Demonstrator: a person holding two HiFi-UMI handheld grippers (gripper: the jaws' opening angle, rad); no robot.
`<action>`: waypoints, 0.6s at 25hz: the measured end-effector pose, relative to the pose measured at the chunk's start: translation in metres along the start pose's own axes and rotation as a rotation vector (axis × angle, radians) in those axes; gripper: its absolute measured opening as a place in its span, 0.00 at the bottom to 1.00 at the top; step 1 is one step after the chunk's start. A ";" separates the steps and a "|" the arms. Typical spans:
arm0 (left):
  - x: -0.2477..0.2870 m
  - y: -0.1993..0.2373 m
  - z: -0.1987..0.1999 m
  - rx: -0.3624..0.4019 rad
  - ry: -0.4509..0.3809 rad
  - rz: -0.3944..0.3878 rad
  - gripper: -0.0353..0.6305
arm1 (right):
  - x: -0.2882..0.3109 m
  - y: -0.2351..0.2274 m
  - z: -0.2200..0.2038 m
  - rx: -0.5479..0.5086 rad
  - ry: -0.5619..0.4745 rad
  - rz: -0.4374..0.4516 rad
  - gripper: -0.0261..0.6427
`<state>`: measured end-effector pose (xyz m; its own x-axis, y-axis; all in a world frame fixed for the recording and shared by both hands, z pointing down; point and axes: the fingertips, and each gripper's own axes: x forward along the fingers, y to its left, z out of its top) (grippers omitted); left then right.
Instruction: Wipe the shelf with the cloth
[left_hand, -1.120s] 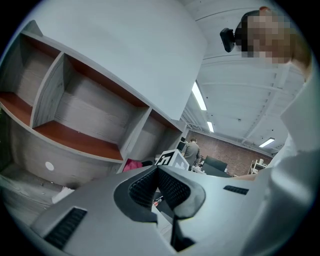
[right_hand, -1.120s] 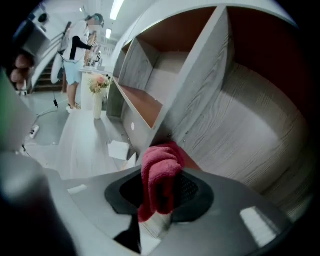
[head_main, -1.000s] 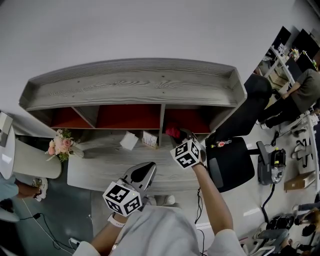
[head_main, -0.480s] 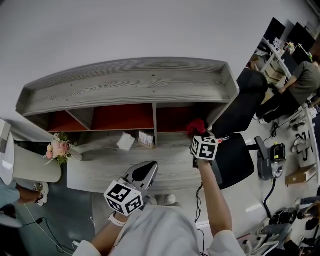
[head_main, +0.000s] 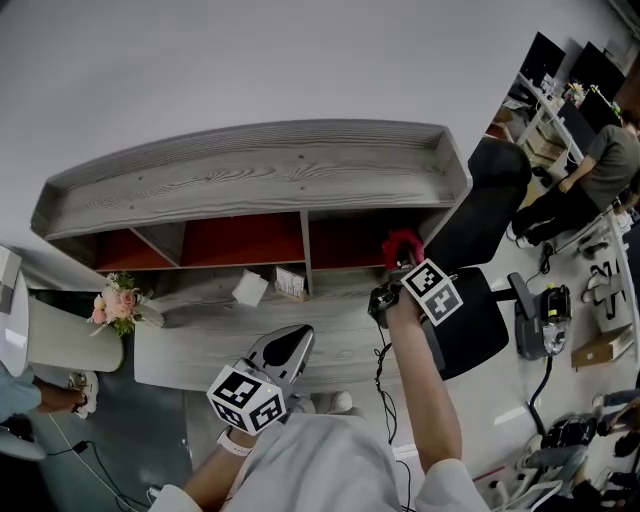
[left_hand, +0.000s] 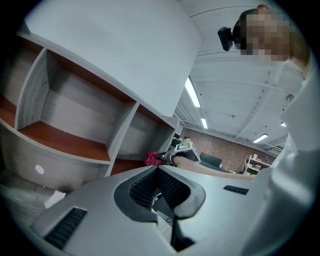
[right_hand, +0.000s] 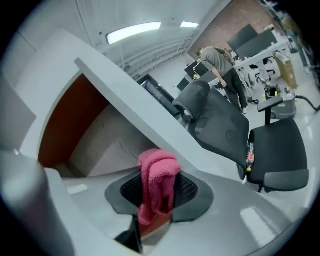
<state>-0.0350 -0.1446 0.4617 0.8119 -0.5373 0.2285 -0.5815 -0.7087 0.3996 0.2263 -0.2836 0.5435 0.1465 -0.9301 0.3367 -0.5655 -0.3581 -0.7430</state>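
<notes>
The grey wooden shelf (head_main: 260, 175) has three red-backed compartments. In the head view my right gripper (head_main: 399, 256) is at the mouth of the right compartment, shut on a pink cloth (head_main: 401, 243). The right gripper view shows the cloth (right_hand: 157, 182) bunched between the jaws of the right gripper (right_hand: 156, 202), in front of the compartment's red side and grey back panel (right_hand: 107, 142). My left gripper (head_main: 288, 345) hangs low over the desk, shut and empty. In the left gripper view, past the left gripper (left_hand: 161, 192), the cloth (left_hand: 152, 158) shows in the right compartment.
On the grey desk (head_main: 190, 345) under the shelf stand a white box (head_main: 248, 288), a small printed box (head_main: 293, 281) and a flower bouquet (head_main: 118, 298). A black office chair (head_main: 470, 315) is right beside the shelf's right end. A person (head_main: 610, 165) sits at desks far right.
My right gripper has carried the cloth to the right and up, from the right compartment's left part to its right end. The left gripper has stayed put.
</notes>
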 end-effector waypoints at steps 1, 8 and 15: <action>0.000 0.001 0.000 0.000 0.000 0.000 0.06 | -0.002 0.009 0.008 0.025 -0.021 0.022 0.22; 0.000 0.001 0.001 -0.005 -0.006 -0.004 0.06 | -0.022 0.070 0.056 0.102 -0.108 0.190 0.22; 0.001 0.000 0.002 -0.003 -0.006 -0.003 0.06 | -0.029 0.116 0.091 0.192 -0.227 0.347 0.22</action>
<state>-0.0345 -0.1464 0.4598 0.8135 -0.5375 0.2219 -0.5785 -0.7093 0.4027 0.2301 -0.3055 0.3953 0.1614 -0.9844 -0.0702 -0.4549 -0.0111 -0.8905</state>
